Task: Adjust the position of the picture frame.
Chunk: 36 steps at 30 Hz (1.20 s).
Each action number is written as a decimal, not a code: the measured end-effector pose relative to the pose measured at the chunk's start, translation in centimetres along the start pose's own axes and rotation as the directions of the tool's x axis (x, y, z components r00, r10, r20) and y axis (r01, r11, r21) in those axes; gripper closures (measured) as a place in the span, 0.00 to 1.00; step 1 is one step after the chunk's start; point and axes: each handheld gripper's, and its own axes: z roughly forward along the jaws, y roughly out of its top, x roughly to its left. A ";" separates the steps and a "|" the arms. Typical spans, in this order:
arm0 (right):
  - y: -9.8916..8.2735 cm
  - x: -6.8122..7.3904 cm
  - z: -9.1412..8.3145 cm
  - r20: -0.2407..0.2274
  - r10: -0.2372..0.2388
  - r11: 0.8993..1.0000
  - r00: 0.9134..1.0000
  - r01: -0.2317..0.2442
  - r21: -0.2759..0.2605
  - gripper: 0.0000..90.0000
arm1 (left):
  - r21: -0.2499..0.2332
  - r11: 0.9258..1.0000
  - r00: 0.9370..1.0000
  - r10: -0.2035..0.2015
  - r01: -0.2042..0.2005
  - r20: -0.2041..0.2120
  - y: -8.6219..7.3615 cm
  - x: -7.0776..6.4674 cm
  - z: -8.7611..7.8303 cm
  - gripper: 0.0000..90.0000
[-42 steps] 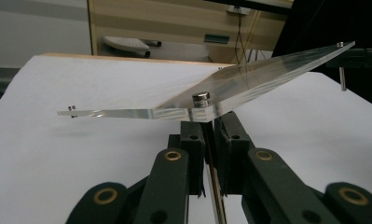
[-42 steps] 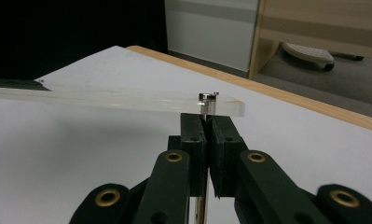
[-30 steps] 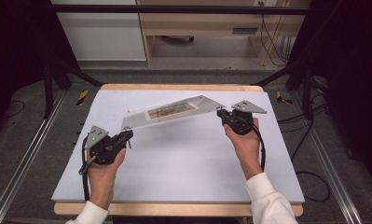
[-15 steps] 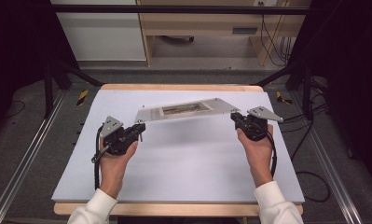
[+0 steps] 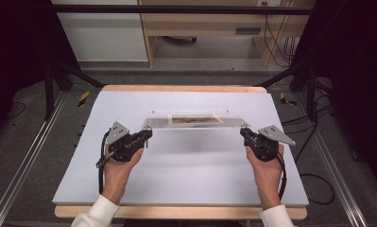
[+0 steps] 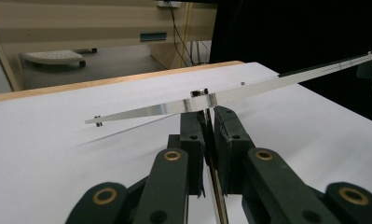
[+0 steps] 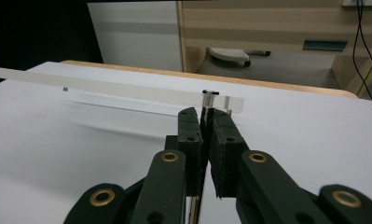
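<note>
A long clear acrylic panel (image 5: 195,121) with a brownish printed strip in its middle hangs level just above the white table top (image 5: 186,179), parallel to the front edge. My left gripper (image 5: 148,134) is shut on its left end and my right gripper (image 5: 244,132) on its right end. In the left gripper view the panel (image 6: 174,108) runs edge-on across the shut jaws of my left gripper (image 6: 209,114), with a small screw above them. The right gripper view shows the same: the panel (image 7: 127,93) runs off to the left from my right gripper (image 7: 204,114).
The white board has a wooden rim (image 5: 176,88) at the back. Yellow-and-black tools (image 5: 83,98) (image 5: 285,98) lie on the floor at both rear corners. Metal rails (image 5: 25,165) flank the table, a wooden desk (image 5: 209,28) stands behind it, and cables (image 5: 313,184) trail at the right.
The panel slanted up toward the far right before; now it lies square to the table. My right hand came nearer and to the right, and my left hand shifted right and slightly forward.
</note>
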 end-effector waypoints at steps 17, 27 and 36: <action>-0.8 2.1 0.5 -0.004 -0.035 0.999 0.999 0.035 0.011 0.92 | -0.011 1.000 0.999 -0.026 0.026 -0.022 -2.3 2.0 -0.3 0.90; -2.7 3.1 -0.1 -0.019 -0.043 0.996 0.999 0.044 0.073 0.92 | 0.067 0.995 0.997 -0.069 0.070 -0.022 -4.1 2.2 -1.0 0.92; -4.9 2.9 -0.3 -0.053 0.052 0.985 0.997 -0.042 0.170 0.95 | 0.151 0.988 0.998 -0.036 0.043 -0.049 -6.2 1.5 -1.0 0.93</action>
